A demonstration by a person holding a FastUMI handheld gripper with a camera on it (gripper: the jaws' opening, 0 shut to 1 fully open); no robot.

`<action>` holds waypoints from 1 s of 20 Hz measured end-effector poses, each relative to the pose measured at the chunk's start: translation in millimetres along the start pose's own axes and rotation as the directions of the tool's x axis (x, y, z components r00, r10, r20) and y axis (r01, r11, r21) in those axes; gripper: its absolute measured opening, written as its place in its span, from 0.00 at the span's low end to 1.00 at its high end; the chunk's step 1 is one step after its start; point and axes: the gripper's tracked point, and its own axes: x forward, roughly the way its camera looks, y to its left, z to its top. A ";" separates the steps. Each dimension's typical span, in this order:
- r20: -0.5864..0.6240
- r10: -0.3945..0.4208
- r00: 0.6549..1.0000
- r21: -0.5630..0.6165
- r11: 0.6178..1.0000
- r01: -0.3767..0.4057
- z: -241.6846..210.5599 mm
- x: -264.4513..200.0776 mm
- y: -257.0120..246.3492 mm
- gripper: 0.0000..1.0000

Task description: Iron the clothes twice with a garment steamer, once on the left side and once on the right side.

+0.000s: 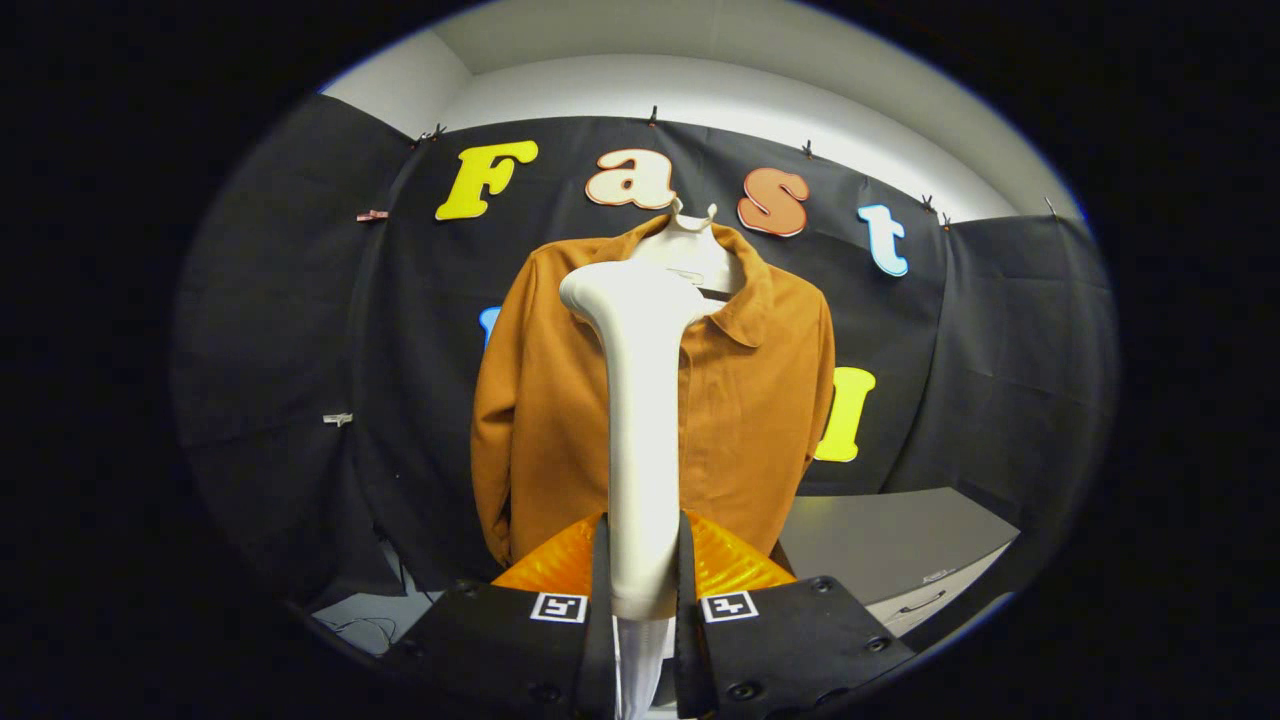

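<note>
While gripper [642, 575] clamps steamer [640, 420] handle, both fingers pressing it, I see its long axis upright, head up near collar. Jacket [745, 400] hangs beyond, facing me; head sits near placket, either side still reachable.

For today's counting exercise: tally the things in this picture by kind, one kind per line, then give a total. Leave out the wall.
Jackets: 1, brown jacket on a hanger
Hangers: 1, white hanger
Steamers: 1, white garment steamer, clamped between the fingers
Grippers: 1, gripper
Cabinets: 1, grey cabinet
Total: 5
</note>
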 end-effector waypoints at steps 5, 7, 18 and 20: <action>0.014 0.004 1.000 -0.048 0.999 -0.003 -6.6 32.8 19.6 0.27; 0.022 -0.004 1.000 -0.065 0.998 0.006 -10.3 46.6 22.8 0.27; -0.006 -0.016 1.000 -0.094 0.995 0.015 -60.1 93.0 25.0 0.27; -0.024 -0.015 1.000 -0.100 0.995 0.013 -74.7 95.3 23.3 0.27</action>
